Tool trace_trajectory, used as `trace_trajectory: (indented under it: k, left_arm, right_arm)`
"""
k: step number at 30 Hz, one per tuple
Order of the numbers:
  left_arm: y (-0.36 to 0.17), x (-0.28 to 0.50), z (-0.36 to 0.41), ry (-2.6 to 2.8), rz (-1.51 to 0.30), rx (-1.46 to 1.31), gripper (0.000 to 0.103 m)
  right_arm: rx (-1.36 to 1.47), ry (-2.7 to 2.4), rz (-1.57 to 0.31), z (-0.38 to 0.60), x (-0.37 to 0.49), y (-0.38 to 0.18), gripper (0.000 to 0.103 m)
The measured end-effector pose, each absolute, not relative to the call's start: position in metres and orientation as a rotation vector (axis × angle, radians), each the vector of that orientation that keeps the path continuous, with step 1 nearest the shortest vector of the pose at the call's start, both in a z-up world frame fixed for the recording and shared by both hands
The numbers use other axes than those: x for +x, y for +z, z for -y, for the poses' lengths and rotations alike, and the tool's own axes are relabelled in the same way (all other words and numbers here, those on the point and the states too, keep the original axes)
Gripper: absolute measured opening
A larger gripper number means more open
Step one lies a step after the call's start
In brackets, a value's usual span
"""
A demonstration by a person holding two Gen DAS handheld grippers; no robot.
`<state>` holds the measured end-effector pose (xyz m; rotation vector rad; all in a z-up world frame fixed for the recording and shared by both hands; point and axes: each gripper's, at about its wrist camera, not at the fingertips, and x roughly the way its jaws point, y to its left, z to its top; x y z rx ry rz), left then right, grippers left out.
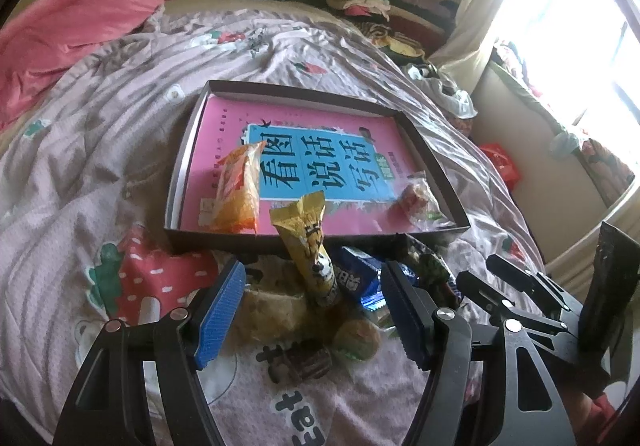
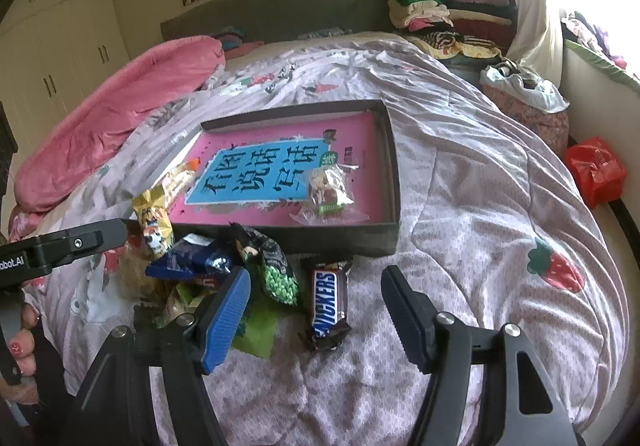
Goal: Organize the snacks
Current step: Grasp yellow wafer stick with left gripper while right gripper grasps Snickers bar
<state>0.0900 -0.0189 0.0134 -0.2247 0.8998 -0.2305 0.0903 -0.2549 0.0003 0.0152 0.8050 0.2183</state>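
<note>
Snacks lie in a loose pile (image 1: 320,298) on the patterned bedspread (image 1: 80,174), just in front of the near wall of a shallow dark box (image 1: 304,238) lined with a pink book.

Inside the box: an orange packet (image 1: 236,186) at its left side and a clear-wrapped sweet (image 1: 416,198) near its right corner.

In the pile: a yellow packet (image 1: 308,246) standing tilted with its top leaning over the box wall, a blue packet (image 1: 356,274) beside it, a green-patterned packet (image 2: 276,270), and a Snickers bar (image 2: 328,302) lying apart at the pile's right edge.

Left gripper (image 1: 312,310): jaws spread wide, nothing pinched. The yellow packet's lower end and other pieces of the pile show in the gap between its blue pads; contact with either pad cannot be confirmed.

Right gripper (image 2: 316,310): jaws spread, nothing gripped. The Snickers bar lies on the bedspread in the gap, clear of both pads. The green-patterned packet lies just beside the left pad.

A hand (image 2: 24,334) holding the left gripper's handle shows at the left edge of the right wrist view.
</note>
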Motion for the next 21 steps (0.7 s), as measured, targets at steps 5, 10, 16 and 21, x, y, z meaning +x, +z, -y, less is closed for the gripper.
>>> trace_trajectory:
  k: [5,10,16,21]
  left_arm:
    - [0.010,0.089,0.021,-0.234,-0.909,-0.223,0.072]
    - [0.006,0.089,0.021,-0.232,-0.921,-0.230,0.072]
    - [0.003,0.092,0.019,-0.227,-0.929,-0.245,0.072]
    - [0.002,0.093,0.019,-0.230,-0.929,-0.248,0.072]
  right_arm:
    - [-0.004,0.217,-0.835,0.254,0.090,-0.006,0.068]
    - [-0.018,0.213,-0.866,0.252,0.092,-0.013,0.068]
    - [-0.034,0.205,-0.883,0.253,0.094,-0.020,0.068]
    - [-0.044,0.197,-0.903,0.253,0.098,-0.027,0.068]
